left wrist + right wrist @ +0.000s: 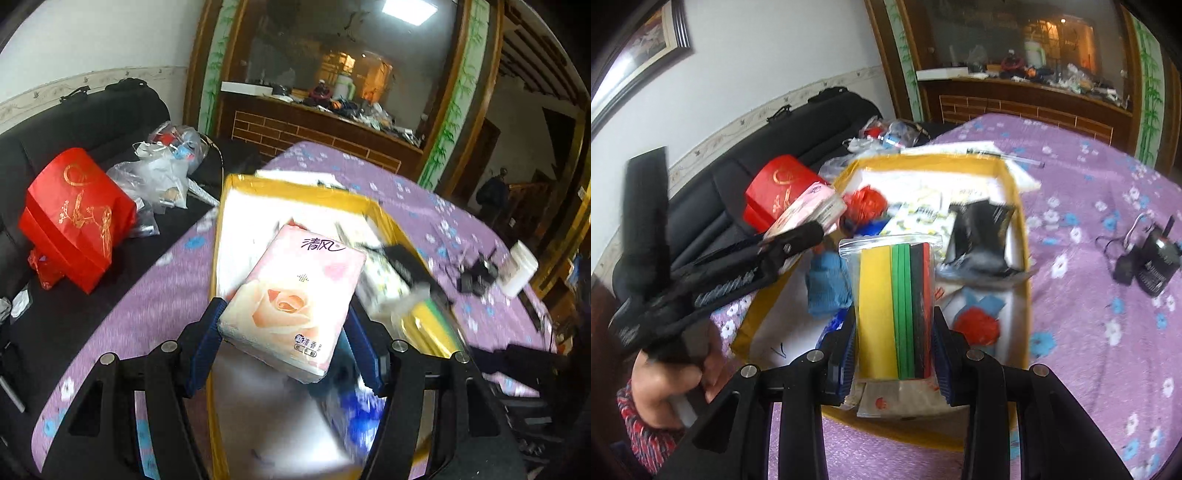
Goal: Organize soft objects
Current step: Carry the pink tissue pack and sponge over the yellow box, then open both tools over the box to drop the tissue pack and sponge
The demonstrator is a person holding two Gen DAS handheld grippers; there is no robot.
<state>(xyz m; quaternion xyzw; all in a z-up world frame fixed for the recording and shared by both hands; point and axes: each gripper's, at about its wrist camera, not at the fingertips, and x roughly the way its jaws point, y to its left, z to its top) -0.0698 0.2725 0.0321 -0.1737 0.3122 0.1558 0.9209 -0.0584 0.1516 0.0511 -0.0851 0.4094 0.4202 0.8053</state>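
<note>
Both grippers are loaded here, folks! The left gripper has its fingers clenched on a pink tissue pack printed with a peach rose, gripped by its two long sides and held up above the yellow box, tilted a little so its far end points away from the camera. From the right wrist view the same tissue pack shows at the tip of the left gripper, over the box's left edge. The right gripper is busy too: its blue-padded fingers squeeze a clear zip bag of foam sheets, with yellow, green, black and red layers standing on edge, lifted above the yellow box. Down inside the box lie a blue cloth, a red crumpled piece, a second red one further back, and a black packet towards the right wall. The box sits on a purple flowered cloth covering the surface. To the left, on the black sofa, a red gift box with gold patterns sits next to some clear plastic bags. Off to the right on the cloth there's a black charger with its cable, and in the left view a white jar.
</note>
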